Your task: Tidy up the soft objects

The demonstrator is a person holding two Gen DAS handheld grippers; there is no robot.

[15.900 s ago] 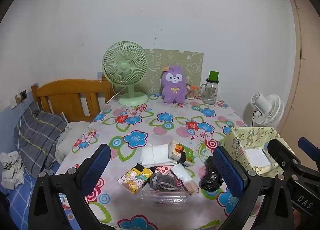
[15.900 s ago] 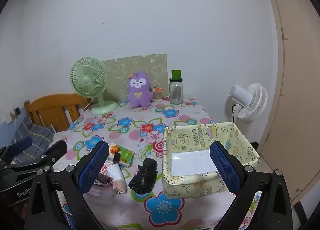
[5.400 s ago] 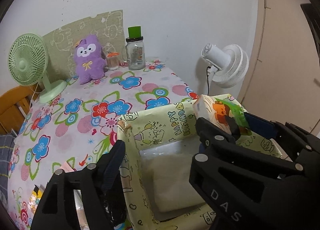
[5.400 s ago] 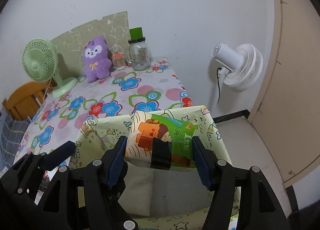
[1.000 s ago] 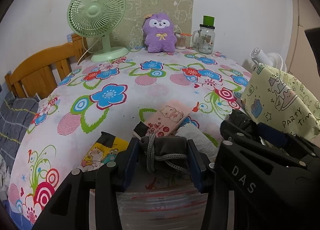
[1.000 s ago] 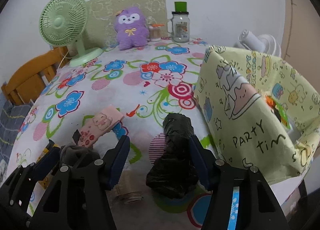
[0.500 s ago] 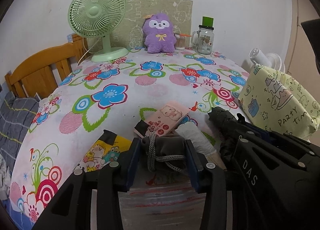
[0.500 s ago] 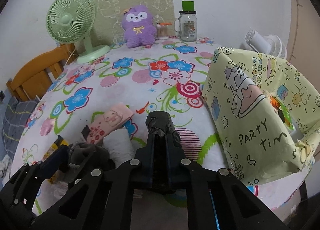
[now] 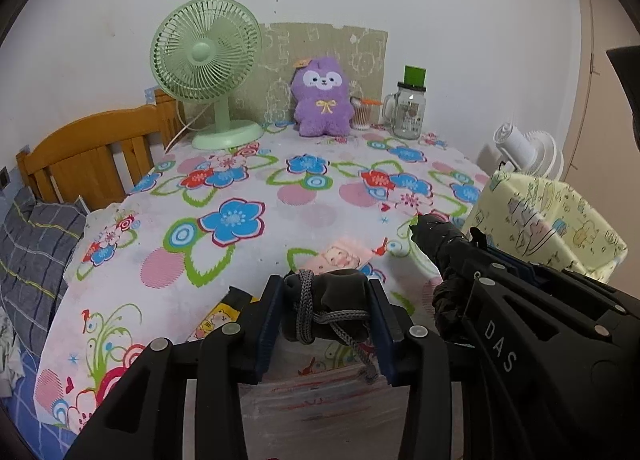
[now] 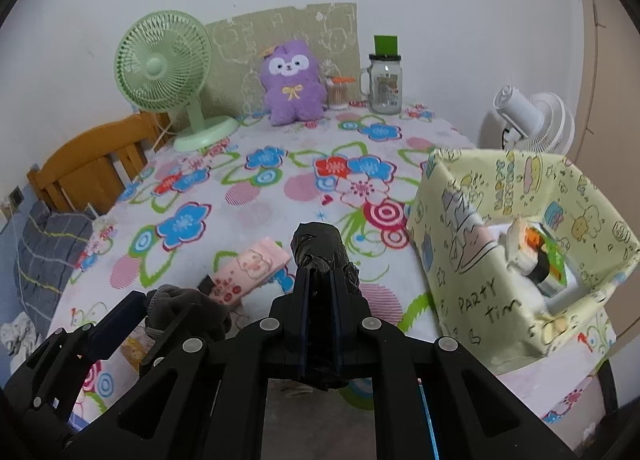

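My left gripper point(image 9: 326, 310) is shut on a grey drawstring pouch point(image 9: 326, 302) and holds it above the flowered table; the pouch also shows in the right wrist view point(image 10: 184, 310). My right gripper point(image 10: 322, 298) is shut on a crumpled black plastic bag roll point(image 10: 320, 250), lifted off the table; that roll also shows in the left wrist view point(image 9: 438, 238). The yellow fabric basket point(image 10: 472, 260) stands at the table's right edge with a green and orange tissue pack point(image 10: 538, 252) inside. A pink tissue pack point(image 10: 250, 272) lies on the table.
A green fan point(image 9: 208, 59), a purple plush point(image 9: 320, 99) and a glass jar point(image 9: 408, 111) stand along the back. A yellow snack packet point(image 9: 218, 320) and a clear bag point(image 9: 316, 384) lie under my left gripper. A wooden chair point(image 9: 92, 159) stands left, a white fan point(image 10: 532, 119) right.
My right gripper has closed on the black bag roll and lifted it. My left gripper has lifted the grey pouch off the pile. Both views have risen.
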